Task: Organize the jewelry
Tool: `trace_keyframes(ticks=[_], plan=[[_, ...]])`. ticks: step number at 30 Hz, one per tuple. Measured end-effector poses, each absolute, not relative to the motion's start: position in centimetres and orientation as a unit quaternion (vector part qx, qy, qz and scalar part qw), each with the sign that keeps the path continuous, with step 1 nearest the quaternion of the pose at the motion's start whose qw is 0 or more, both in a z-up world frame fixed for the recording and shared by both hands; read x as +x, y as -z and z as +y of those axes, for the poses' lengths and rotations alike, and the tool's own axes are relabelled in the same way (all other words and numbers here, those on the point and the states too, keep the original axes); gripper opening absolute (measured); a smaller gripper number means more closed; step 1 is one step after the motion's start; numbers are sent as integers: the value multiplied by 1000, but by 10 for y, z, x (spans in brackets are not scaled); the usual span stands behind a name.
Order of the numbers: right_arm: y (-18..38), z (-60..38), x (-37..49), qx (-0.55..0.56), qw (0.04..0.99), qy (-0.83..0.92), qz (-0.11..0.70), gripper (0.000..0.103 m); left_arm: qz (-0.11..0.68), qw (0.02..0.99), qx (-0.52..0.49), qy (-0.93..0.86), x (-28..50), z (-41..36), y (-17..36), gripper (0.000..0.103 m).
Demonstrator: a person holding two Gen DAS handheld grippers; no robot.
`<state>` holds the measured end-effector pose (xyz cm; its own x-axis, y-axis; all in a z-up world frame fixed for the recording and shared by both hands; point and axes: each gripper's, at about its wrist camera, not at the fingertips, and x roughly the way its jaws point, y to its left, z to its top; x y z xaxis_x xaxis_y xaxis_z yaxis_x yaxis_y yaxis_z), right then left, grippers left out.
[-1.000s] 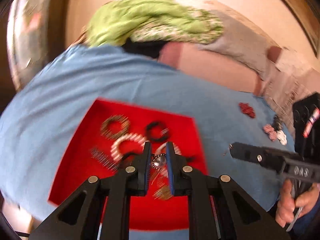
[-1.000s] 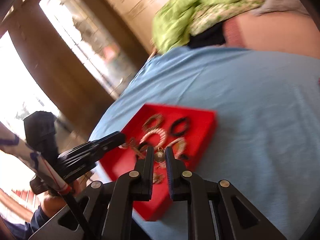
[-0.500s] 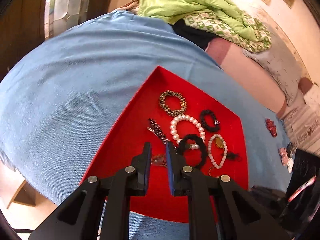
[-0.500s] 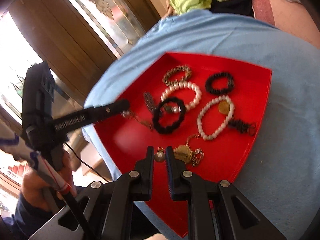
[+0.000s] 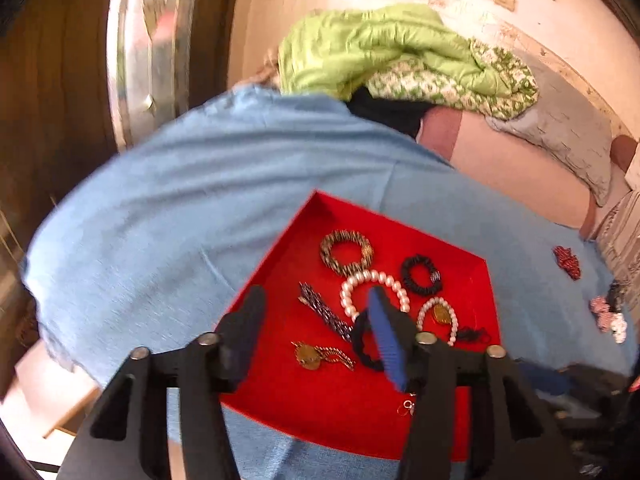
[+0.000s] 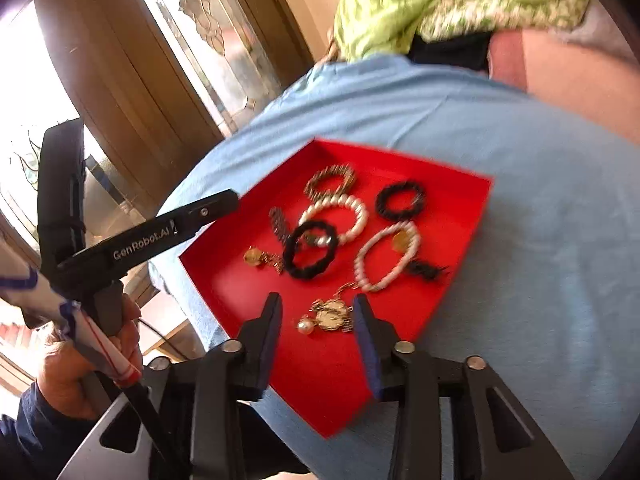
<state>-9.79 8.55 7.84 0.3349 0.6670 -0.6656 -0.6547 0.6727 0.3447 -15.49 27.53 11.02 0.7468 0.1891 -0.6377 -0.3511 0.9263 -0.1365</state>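
Note:
A red tray (image 5: 280, 396) (image 6: 236, 280) lies on a light blue cloth and holds several bracelets, black hair ties and earrings. My left gripper (image 5: 316, 320) is open and empty above the tray's near left part, over a gold earring (image 5: 316, 356). My right gripper (image 6: 318, 320) is open and empty over the tray's near edge; a pearl drop earring (image 6: 306, 326) and a gold earring (image 6: 332, 314) lie between its fingers. A large pearl bracelet (image 6: 344, 216) and a black hair tie (image 6: 310, 252) lie in the middle.
Loose jewelry lies on the cloth at the right: a red piece (image 5: 568, 262) and pink and white pieces (image 5: 608, 318). A green quilt (image 5: 384, 52) is heaped at the far side. A window and wooden frame (image 6: 160, 60) stand left. The left gripper's body (image 6: 132, 244) reaches in.
Both grippers have opened. The left one let a gold earring go onto the tray, the right one let the pearl drop earring go. Both pulled back a little.

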Motion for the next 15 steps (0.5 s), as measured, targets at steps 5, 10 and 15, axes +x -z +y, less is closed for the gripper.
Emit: trace_keyframes(ticks=[5,10,15], plan=[[-115,55,-143,-57,874,-363,318,73,256,941,-92,-201,-196,255,-139,90],[-121,26,-200,-112,910,-322,235,91,212,938,-75,-263,-235,241,-154,103],[-113,16,-224,-127,910,-324,226,91,167,927,-73,-327,-266,223,-156,103]])
